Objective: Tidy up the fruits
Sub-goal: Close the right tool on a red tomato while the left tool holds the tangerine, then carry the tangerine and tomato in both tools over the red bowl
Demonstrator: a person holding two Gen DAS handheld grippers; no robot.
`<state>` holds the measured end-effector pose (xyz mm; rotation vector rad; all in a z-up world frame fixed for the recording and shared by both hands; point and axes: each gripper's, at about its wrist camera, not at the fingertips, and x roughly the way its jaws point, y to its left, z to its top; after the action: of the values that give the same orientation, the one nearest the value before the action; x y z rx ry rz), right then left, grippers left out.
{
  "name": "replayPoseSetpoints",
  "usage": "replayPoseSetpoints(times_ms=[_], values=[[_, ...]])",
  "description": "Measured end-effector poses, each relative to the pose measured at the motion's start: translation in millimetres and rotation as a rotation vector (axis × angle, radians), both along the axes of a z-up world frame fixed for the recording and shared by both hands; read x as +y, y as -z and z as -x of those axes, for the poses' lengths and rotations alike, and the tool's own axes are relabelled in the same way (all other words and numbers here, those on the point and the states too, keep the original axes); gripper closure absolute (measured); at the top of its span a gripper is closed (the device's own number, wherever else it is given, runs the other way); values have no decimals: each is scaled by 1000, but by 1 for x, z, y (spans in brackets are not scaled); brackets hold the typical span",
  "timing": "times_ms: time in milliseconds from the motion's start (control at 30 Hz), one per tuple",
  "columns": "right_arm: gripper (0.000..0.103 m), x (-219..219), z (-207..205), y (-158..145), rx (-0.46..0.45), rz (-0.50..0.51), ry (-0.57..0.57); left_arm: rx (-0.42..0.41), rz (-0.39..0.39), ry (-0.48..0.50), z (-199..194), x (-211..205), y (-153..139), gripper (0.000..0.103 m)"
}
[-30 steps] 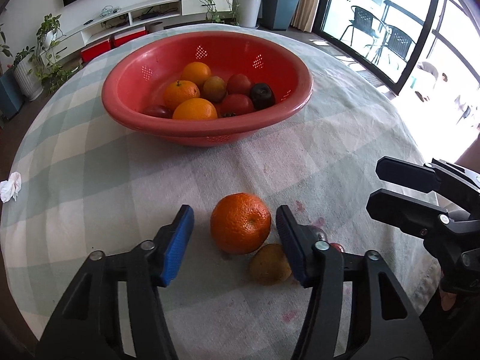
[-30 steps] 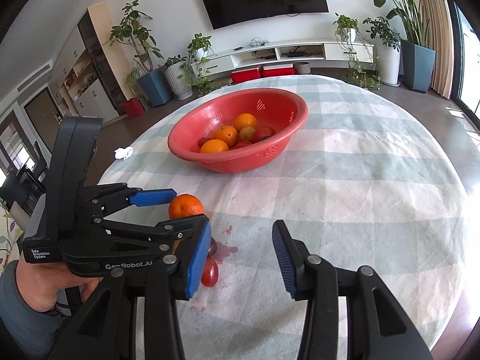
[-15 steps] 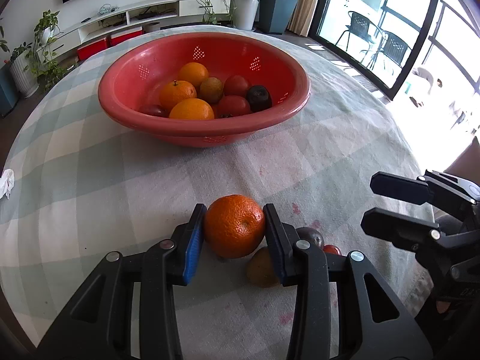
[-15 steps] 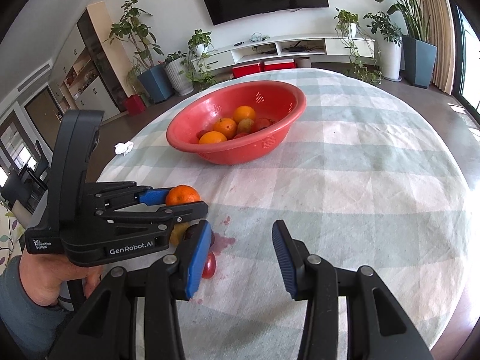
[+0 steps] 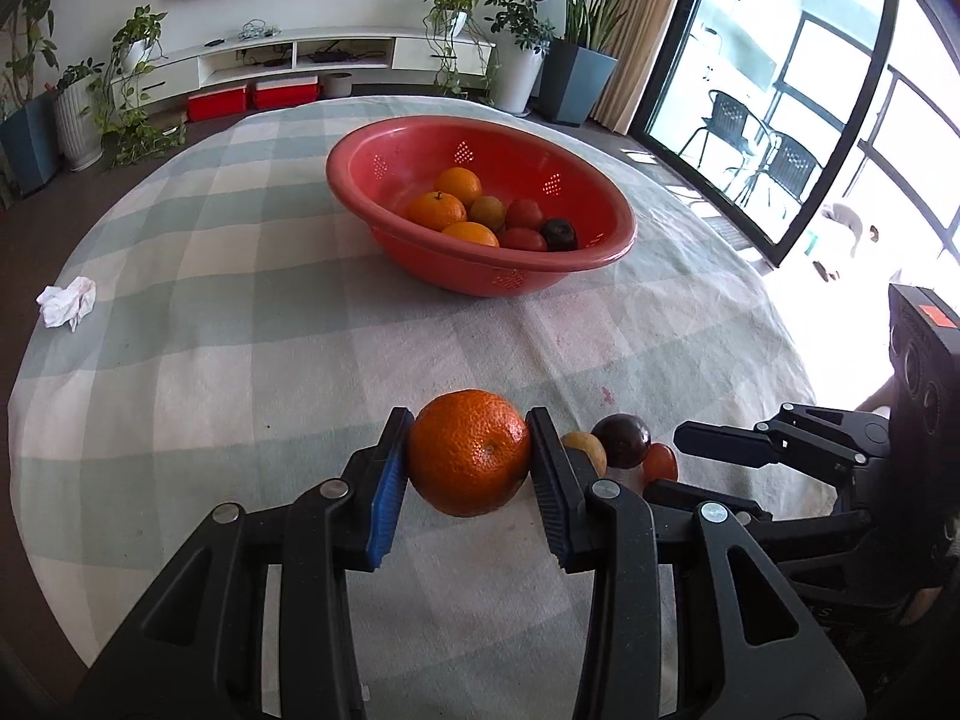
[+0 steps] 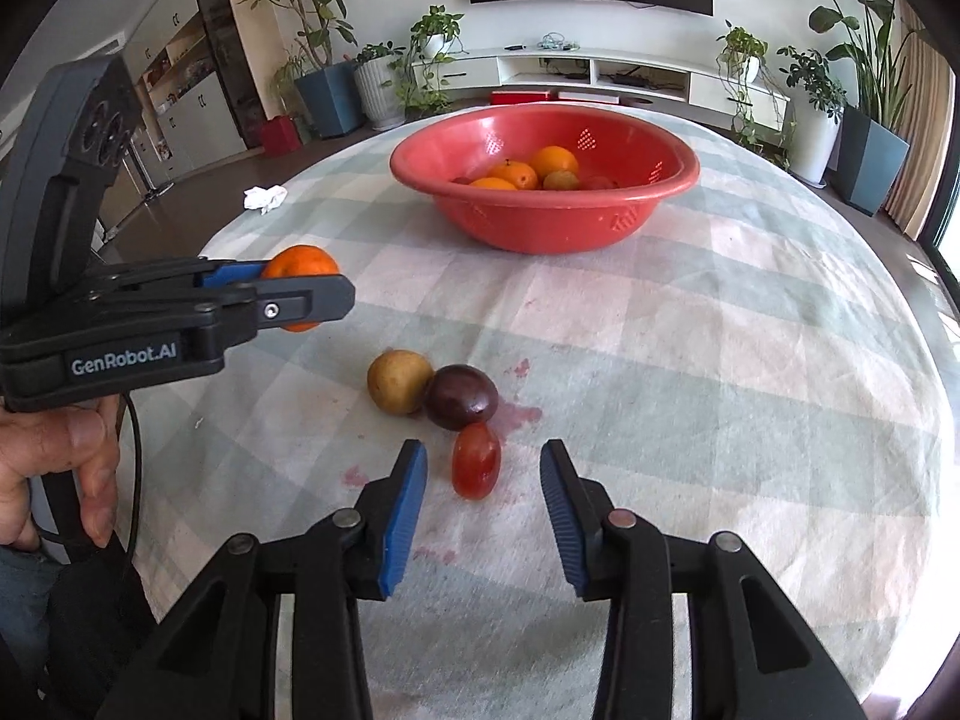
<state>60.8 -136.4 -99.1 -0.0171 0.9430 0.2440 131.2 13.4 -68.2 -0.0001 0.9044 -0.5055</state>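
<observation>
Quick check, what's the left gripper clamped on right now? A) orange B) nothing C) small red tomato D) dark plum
A: the left gripper's blue pads press both sides of the orange, which the right wrist view shows held clear of the tablecloth.

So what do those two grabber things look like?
Both are black plastic tools with two long fingers ending in ribbed blue pads. Round silver bolts sit along the fingers. The left gripper has white "GenRobot.AI" lettering on its side, a grey camera block on top and a thin black cable hanging below. The right gripper has the same build, with an orange sticker on its camera block.
</observation>
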Motion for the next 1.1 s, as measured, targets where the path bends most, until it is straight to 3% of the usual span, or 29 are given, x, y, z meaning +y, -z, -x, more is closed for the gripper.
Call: replayPoseSetpoints(times_ms=[233, 400, 833, 1100], values=[[68, 9, -1, 6, -3, 54, -6, 1, 12, 12, 5, 2, 7, 67], [83, 8, -1, 5, -3, 52, -3, -3, 16, 10, 6, 3, 8, 67], [83, -2, 11, -15, -26, -25, 18, -16, 31, -3, 6, 6, 4, 67], [83, -52, -3, -52, -88, -72, 113, -69, 82, 3, -2, 12, -30, 67]])
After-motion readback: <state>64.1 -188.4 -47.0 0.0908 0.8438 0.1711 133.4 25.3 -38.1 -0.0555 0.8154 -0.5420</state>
